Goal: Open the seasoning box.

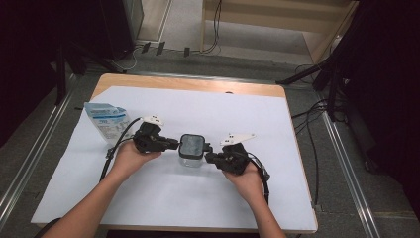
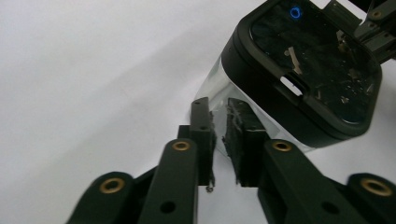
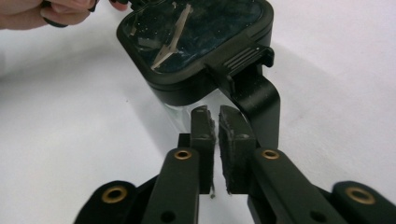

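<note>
A clear square container with a black lid (image 1: 191, 148) stands at the middle of the white sheet. My left gripper (image 1: 174, 144) points at its left side with the jaws together and nothing between them. In the left gripper view the left gripper's tips (image 2: 219, 105) sit against the container's clear wall, below the lid (image 2: 317, 70). My right gripper (image 1: 209, 154) points at the container's right side. In the right gripper view the right gripper (image 3: 213, 112) is shut and empty just under the lid (image 3: 196, 37), beside a black handle (image 3: 259, 102).
A blue and white pouch (image 1: 106, 121) lies at the sheet's left, behind my left hand. The white sheet (image 1: 188, 198) covers a wooden table (image 1: 188, 84). Dark stands and cables (image 1: 317, 114) flank the table on the floor.
</note>
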Tool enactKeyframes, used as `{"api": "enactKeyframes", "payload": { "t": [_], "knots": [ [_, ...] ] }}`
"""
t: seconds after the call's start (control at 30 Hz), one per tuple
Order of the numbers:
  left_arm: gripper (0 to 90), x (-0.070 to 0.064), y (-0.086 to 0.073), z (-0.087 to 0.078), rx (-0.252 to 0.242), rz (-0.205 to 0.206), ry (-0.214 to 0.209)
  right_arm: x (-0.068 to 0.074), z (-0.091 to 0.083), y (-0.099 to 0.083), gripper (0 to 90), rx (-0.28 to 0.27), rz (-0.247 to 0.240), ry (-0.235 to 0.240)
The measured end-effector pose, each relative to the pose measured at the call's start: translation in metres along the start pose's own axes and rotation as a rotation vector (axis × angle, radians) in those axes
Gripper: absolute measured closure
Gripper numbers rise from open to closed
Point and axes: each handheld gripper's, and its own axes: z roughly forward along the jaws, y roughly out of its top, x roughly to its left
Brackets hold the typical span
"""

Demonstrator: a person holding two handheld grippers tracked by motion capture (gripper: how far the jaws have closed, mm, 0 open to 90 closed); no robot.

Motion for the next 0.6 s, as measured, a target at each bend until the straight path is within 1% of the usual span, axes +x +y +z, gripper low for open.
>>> {"api": "enactKeyframes", "payload": {
  "t": [0.1, 0.13, 0.17, 0.23, 0.33, 0.37, 0.43, 0.47, 0.53, 0.6],
  "knots": [
    [72.5, 0.001, -0.001, -0.006, 0.009, 0.015, -0.019, 0.0, -0.007, -0.002, 79.4, -0.003, 0.003, -0.004],
    [69.7, 0.002, -0.002, -0.007, 0.01, 0.021, -0.018, -0.002, -0.01, -0.003, 76.4, -0.008, 0.007, 0.004],
    [67.4, 0.002, -0.002, -0.009, 0.009, 0.025, -0.035, -0.003, -0.011, -0.004, 73.5, -0.012, 0.009, 0.006],
    [62.7, 0.002, -0.003, -0.013, 0.0, 0.029, -0.043, -0.005, -0.015, -0.008, 66.7, -0.027, 0.01, -0.004],
    [57.3, 0.003, -0.003, -0.018, -0.019, 0.028, -0.059, -0.007, -0.018, -0.012, 61.1, -0.042, 0.017, -0.005],
    [55.2, 0.003, -0.003, -0.02, -0.021, 0.027, -0.069, -0.008, -0.019, -0.014, 60.5, -0.049, 0.016, -0.011],
    [52.4, 0.003, -0.004, -0.022, -0.023, 0.042, -0.082, -0.009, -0.02, -0.016, 59.5, -0.053, 0.02, -0.012],
    [50.4, 0.002, -0.004, -0.023, -0.023, 0.05, -0.081, -0.009, -0.02, -0.016, 59.4, -0.052, 0.023, -0.015],
    [46.7, 0.001, -0.005, -0.025, -0.025, 0.074, -0.097, -0.009, -0.02, -0.016, 59.4, -0.052, 0.026, -0.012],
    [43.3, -0.002, -0.005, -0.025, -0.028, 0.114, -0.094, -0.008, -0.019, -0.015, 59.5, -0.053, 0.031, -0.01]
  ]
}}
